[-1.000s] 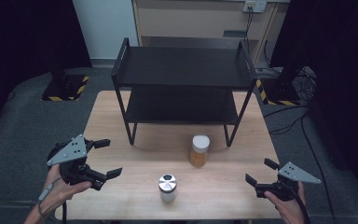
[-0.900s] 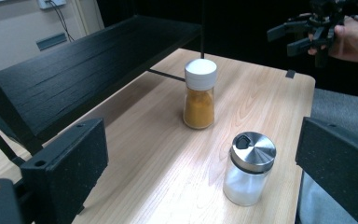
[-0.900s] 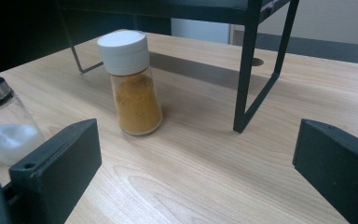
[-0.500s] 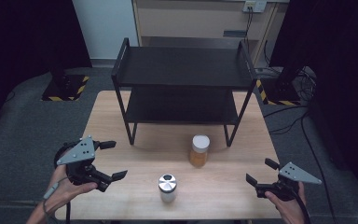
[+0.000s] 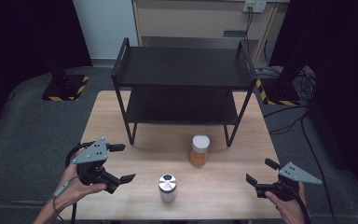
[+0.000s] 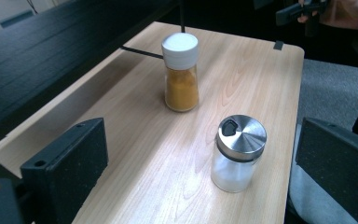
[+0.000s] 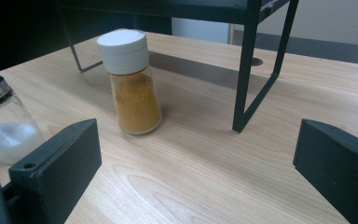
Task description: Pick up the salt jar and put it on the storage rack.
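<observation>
A spice jar of orange powder with a white cap (image 5: 199,150) (image 6: 181,72) (image 7: 131,82) stands upright on the wooden table (image 5: 121,121), just in front of the black two-tier rack (image 5: 182,84). A clear salt shaker with a steel lid (image 5: 168,187) (image 6: 237,152) (image 7: 2,126) stands nearer the front edge. My left gripper (image 5: 120,163) is open, left of the shaker and apart from it. My right gripper (image 5: 262,171) is open near the table's front right corner, holding nothing.
The rack's front right leg (image 7: 249,65) stands on the table just right of the orange jar. Dark floor and striped-base stands (image 5: 65,86) surround the table. Bare wood lies between the two jars and each gripper.
My left gripper has moved right and slightly down, closer to the salt shaker. The right gripper and both jars have stayed put.
</observation>
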Demonstrator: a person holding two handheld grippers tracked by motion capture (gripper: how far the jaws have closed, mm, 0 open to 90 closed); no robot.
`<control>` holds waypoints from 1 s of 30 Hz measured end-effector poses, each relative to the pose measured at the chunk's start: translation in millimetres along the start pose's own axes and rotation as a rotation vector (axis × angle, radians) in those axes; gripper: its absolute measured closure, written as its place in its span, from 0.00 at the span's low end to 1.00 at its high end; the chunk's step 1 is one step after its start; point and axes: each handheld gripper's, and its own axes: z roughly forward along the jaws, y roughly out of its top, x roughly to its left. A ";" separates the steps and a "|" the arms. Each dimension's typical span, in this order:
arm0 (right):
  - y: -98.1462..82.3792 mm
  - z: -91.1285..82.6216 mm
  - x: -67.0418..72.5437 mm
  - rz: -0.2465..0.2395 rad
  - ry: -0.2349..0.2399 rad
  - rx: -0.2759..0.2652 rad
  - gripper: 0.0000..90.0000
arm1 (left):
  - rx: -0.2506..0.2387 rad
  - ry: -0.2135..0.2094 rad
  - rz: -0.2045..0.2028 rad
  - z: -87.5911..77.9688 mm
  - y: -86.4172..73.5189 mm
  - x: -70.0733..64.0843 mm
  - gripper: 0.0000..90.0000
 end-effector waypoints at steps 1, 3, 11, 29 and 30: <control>0.0 0.1 -0.1 0.001 0.001 0.000 0.01 | 0.004 -0.002 0.001 1.9 0.5 0.2 0.01; 0.1 0.3 -0.1 0.001 0.001 0.002 0.01 | 0.014 -0.012 0.004 7.5 2.6 1.4 0.01; -0.1 0.1 -0.1 0.001 0.000 0.001 0.01 | 0.042 -0.044 0.014 22.6 8.7 2.2 0.01; -0.3 -0.7 0.7 0.001 -0.008 -0.002 0.02 | 0.111 -0.129 0.019 72.0 8.6 2.6 0.01; -0.3 -0.7 0.8 0.001 -0.009 -0.003 0.02 | 0.112 -0.131 0.016 74.9 7.6 2.7 0.01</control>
